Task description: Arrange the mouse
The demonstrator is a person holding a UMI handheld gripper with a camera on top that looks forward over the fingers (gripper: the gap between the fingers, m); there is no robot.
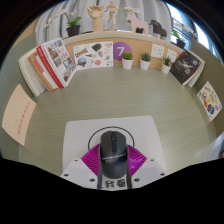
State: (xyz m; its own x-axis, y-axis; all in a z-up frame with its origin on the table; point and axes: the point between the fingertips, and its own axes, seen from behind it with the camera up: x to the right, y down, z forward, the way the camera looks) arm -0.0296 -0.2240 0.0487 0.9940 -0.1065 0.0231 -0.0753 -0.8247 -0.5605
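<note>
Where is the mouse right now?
In the gripper view, the black mouse sits on the white mat, between the pink-padded fingers, on the near part of the table.

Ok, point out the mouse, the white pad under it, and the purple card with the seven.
mouse [112, 148], gripper view, middle of its back, between the fingers.
white pad [85, 135], gripper view, bare part left of the mouse.
purple card [121, 50], gripper view, its face.

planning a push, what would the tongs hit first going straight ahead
The mouse already sits between the open tongs on the white pad. Beyond it the table looks free up to the booklets, though depth is unclear.
</note>
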